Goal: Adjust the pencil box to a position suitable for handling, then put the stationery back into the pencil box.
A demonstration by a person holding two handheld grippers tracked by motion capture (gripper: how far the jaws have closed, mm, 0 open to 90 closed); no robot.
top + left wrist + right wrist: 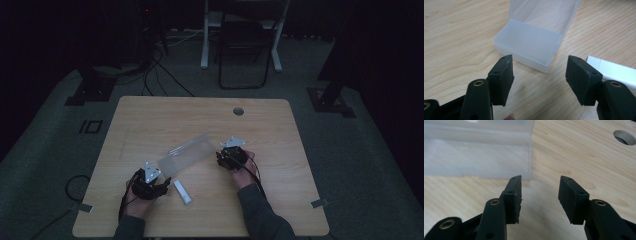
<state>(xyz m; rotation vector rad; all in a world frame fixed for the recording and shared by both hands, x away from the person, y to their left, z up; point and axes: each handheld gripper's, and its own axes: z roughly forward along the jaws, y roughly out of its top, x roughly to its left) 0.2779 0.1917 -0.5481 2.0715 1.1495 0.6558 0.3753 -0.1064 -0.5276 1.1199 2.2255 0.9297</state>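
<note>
Both jaws held open, empty: left gripper [539,80] near box [529,43] w/ lid up; right gripper [540,200] beside it.

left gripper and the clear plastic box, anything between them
Nothing: in the left gripper view only bare table separates the open left gripper from the clear plastic box.

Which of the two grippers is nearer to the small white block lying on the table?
Left. The left gripper sits just beside the white block; the right gripper is farther off, by the clear box's other end.
</note>
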